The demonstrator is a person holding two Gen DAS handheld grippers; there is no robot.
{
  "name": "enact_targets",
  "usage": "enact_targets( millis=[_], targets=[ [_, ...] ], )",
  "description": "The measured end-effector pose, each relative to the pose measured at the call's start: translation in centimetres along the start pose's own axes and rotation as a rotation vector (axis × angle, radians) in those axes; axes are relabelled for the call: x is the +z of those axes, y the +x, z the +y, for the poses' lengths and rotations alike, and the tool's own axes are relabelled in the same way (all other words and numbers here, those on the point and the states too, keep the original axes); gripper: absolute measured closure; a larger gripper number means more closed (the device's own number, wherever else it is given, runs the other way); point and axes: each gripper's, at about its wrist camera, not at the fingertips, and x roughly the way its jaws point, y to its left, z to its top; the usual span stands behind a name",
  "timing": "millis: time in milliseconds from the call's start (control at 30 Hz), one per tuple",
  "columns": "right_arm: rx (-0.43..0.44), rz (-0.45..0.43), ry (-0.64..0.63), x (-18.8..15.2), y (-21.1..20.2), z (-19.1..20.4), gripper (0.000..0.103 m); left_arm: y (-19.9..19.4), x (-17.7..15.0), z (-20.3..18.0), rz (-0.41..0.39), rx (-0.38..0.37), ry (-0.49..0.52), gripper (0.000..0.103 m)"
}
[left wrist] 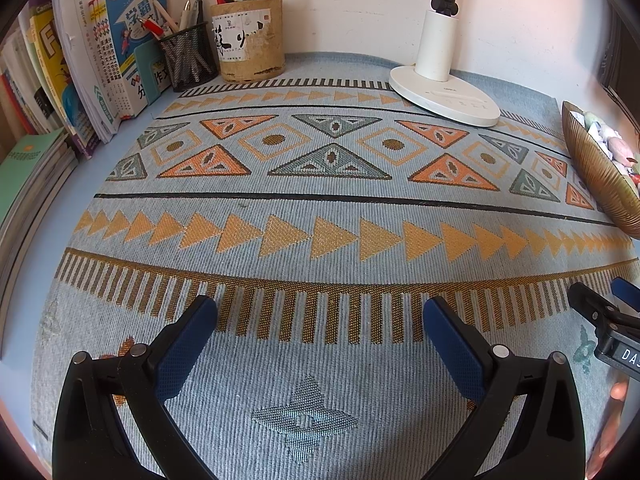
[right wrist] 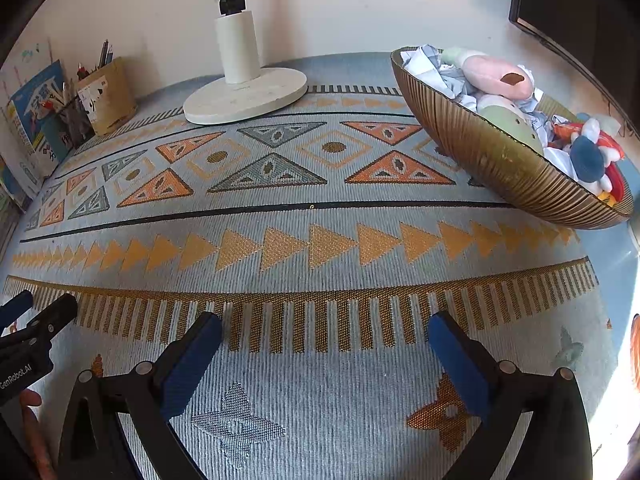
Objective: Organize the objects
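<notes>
Both grippers, left [left wrist: 320, 320] and right [right wrist: 325, 336], hang over the mat [left wrist: 320, 208] with fingers wide apart and nothing in them. The toys [right wrist: 500, 76] sit in the bowl [right wrist: 480, 148], right of the lamp [right wrist: 244, 96].

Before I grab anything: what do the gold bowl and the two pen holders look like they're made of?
Bowl: ribbed, gold sheen, probably metal or coated plastic. Black pen cup: wire mesh, see-through. Tan holder: matte, fibrous, chipped rim, likely bamboo or cardboard.
</notes>
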Motion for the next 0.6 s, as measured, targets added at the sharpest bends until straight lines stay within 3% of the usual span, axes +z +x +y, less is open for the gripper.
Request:
enact_targets(
  millis=[600],
  targets=[
    [0.001,0.0,-0.002,0.02,-0.01,-0.03,0.0,-0.05,0.17,0.14,0.0,-0.003,-0.006,0.0]
  ],
)
